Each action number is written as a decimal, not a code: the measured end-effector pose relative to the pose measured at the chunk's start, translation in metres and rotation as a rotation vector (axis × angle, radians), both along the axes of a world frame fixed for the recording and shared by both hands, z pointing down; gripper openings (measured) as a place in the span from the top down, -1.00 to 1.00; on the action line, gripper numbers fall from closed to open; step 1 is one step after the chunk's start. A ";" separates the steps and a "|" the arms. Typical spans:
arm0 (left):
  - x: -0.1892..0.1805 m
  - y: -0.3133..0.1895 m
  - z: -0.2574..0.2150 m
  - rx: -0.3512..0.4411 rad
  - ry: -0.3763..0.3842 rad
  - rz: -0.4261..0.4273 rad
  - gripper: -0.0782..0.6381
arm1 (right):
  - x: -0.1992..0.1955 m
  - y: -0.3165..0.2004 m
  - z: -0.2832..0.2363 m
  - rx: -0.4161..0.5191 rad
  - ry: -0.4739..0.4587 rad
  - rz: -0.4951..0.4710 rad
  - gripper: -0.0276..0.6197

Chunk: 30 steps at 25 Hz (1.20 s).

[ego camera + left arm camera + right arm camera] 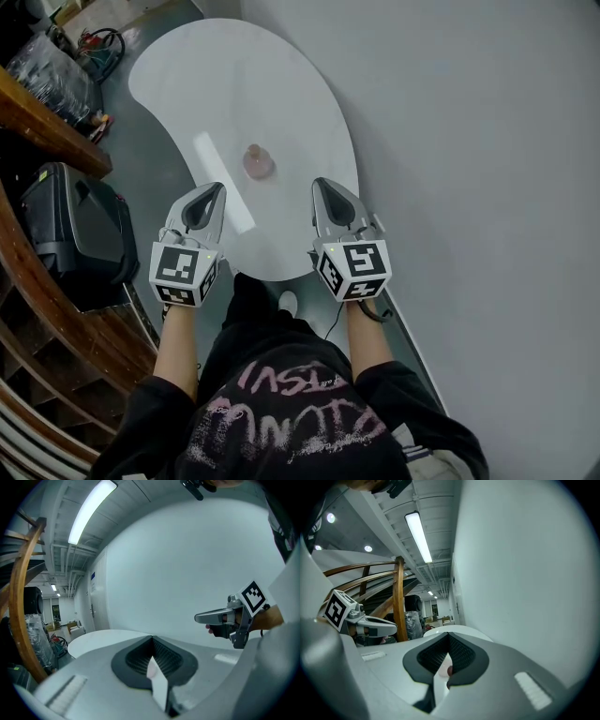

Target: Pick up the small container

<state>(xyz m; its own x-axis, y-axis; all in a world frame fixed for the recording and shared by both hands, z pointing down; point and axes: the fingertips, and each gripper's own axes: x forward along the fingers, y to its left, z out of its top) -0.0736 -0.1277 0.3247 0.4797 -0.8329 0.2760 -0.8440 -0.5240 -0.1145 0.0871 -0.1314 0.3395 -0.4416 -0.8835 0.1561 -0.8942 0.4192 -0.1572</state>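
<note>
The small container (257, 161), a pinkish translucent pot with a rounded lid, stands alone near the middle of the white kidney-shaped table (216, 84). My left gripper (214, 188) hovers over the table's near left edge, short of the container and to its left, jaws shut on nothing. My right gripper (322, 184) hangs level with it to the container's right, also shut and empty. In the right gripper view a pink speck of the container (449, 670) shows through the slit below the closed tips (448, 635). The left gripper view shows its own closed tips (152, 638) and the right gripper (224, 617) beyond.
A black case (75, 225) sits on the floor left of the table, beside curved wooden rails (47, 309). Cables and clutter (94, 47) lie at the far left. A plain white wall (487, 141) runs along the right side.
</note>
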 end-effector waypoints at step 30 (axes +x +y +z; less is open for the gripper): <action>0.001 -0.042 0.049 -0.043 0.070 0.055 0.78 | -0.023 -0.034 0.044 -0.053 -0.004 0.019 0.85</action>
